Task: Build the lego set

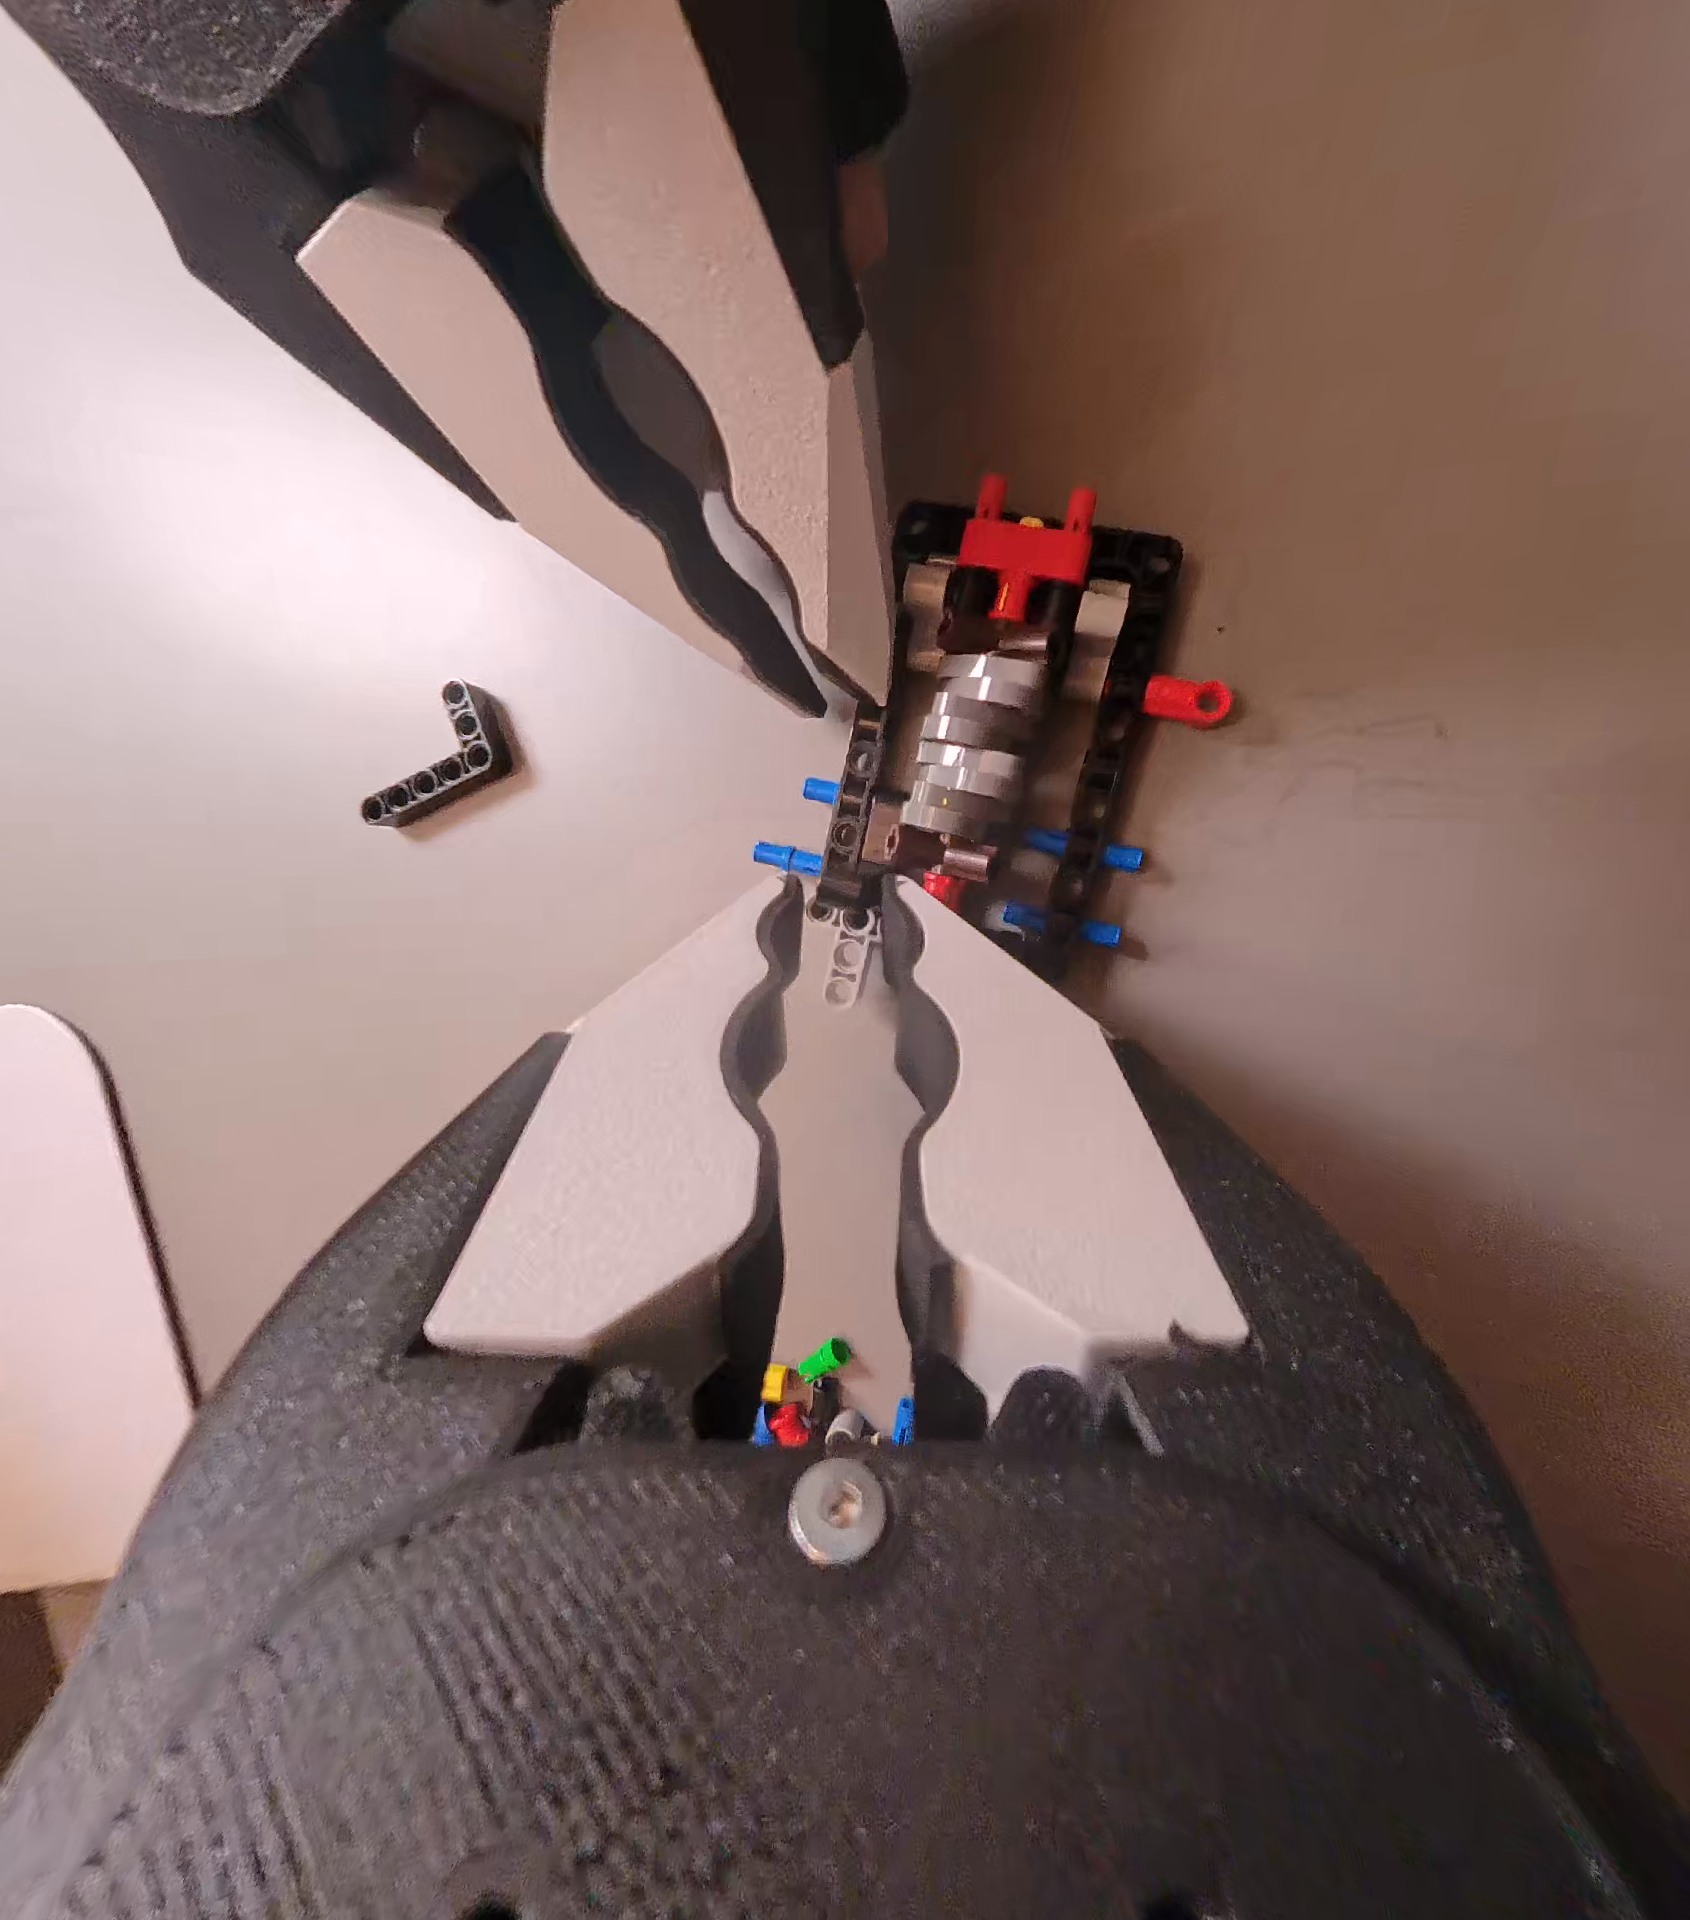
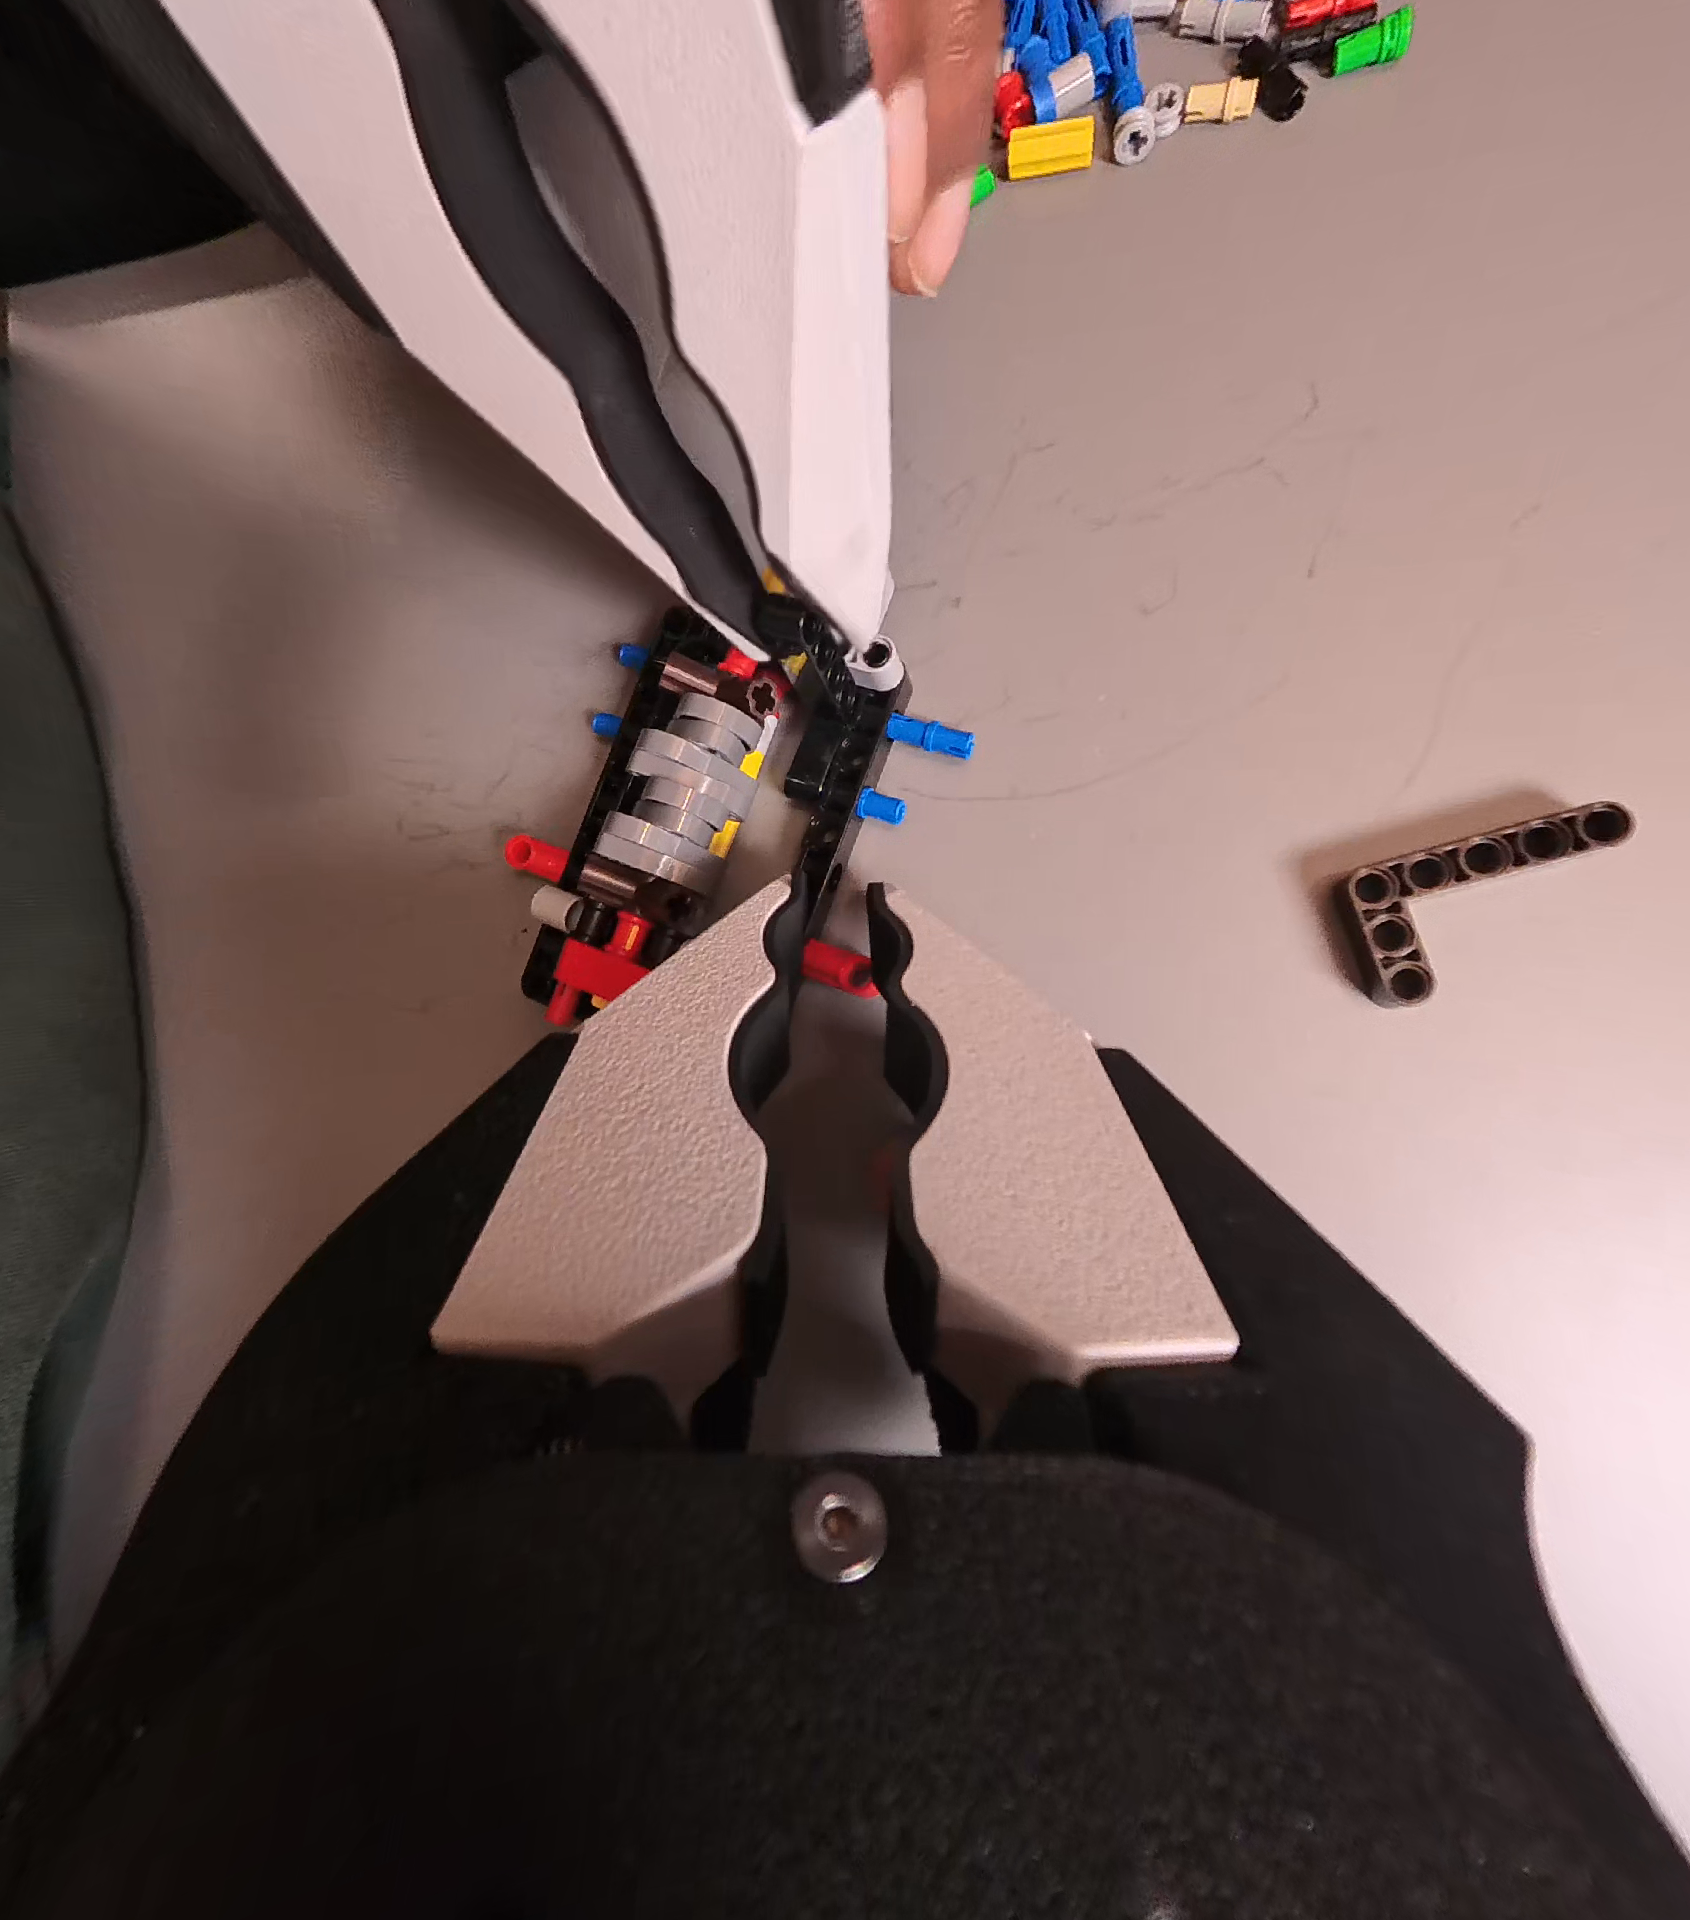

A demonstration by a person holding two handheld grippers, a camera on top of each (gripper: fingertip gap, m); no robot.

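Currently the half-built lego assembly [image 1: 1007, 727] is lying on the pale table [image 1: 197, 520] — a black beam frame around a stack of grey gear rings [image 1: 971, 753], with a red connector block [image 1: 1023, 551] at one end and blue pins [image 1: 784, 855] sticking out of both long sides. A red pin with a ring end [image 1: 1189, 698] is projecting from the frame's far side.

The left gripper [image 1: 839, 899] is reaching in at one end of the assembly. Its jaws are standing only narrowly apart at the tips, closing on the end of the black side beam [image 1: 851, 821], where a light grey beam [image 1: 846, 961] is showing between the fingers.

The right gripper [image 2: 836, 896] is meeting the assembly from the opposite end. In its own view the jaws are nearly together, one black pad pressing against the end of the same side beam, and a red pin [image 2: 841, 968] is sitting crosswise between the fingers just behind the tips. Whether the tips are actually clamping the beam — cannot tell.

A loose dark grey L-shaped beam [image 2: 1475, 894] is lying on the table well apart from the assembly. A heap of small loose parts [image 2: 1184, 73] — blue, yellow, green, red, grey — is sitting at the far edge of the right wrist view, near a person's fingers [image 2: 929, 156] on the left gripper's body.
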